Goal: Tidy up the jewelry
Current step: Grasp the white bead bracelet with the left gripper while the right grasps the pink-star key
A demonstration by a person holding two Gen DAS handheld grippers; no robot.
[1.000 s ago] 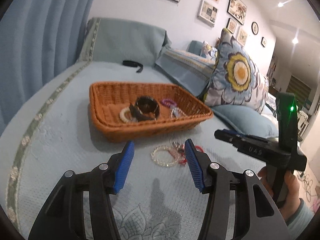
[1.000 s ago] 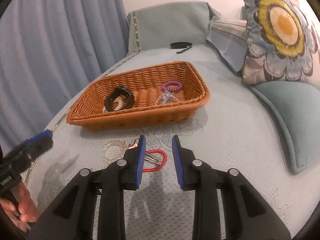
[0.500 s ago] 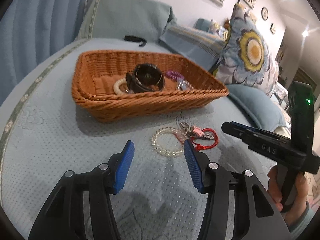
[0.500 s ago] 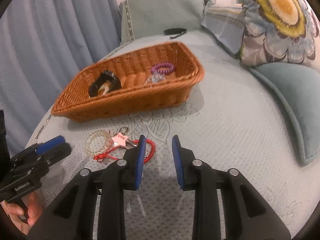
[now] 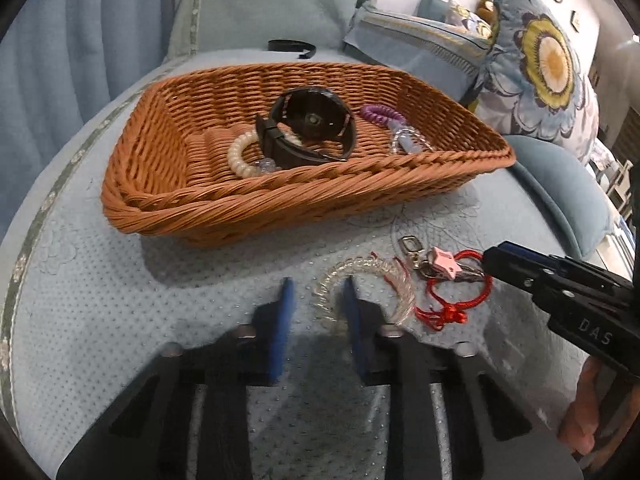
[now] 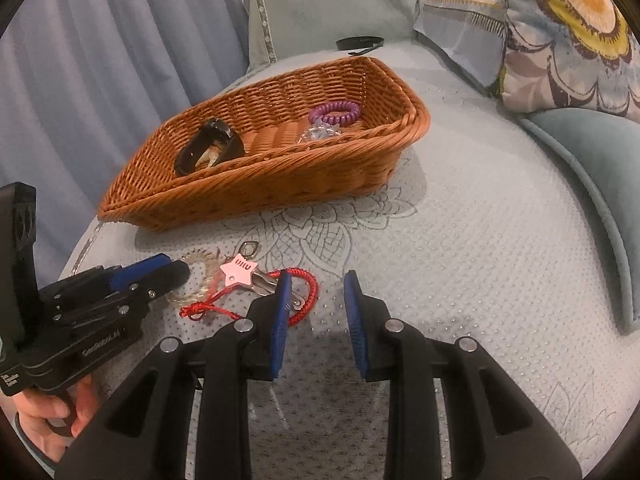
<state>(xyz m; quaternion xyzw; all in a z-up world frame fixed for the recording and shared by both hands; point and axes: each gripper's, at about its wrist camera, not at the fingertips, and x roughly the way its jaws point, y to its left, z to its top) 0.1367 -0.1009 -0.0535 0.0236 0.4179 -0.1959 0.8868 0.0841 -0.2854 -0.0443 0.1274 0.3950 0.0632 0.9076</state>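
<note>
Clear beaded bracelet (image 5: 366, 280) is lying on the bed cover (image 5: 120, 300), just in front of the wicker basket (image 5: 280, 200), touching the red cord keyring (image 5: 456, 284). Left gripper (image 5: 316, 300) fingers are sitting parted, straddling the bracelet's near arc, not clamped. Right gripper (image 6: 314, 300) fingers are also parted, left finger overlapping the red cord.

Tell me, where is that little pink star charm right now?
The pink star charm lies on the blue bedspread in front of the wicker basket, between the clear coil bracelet and the red cord loop.
</note>
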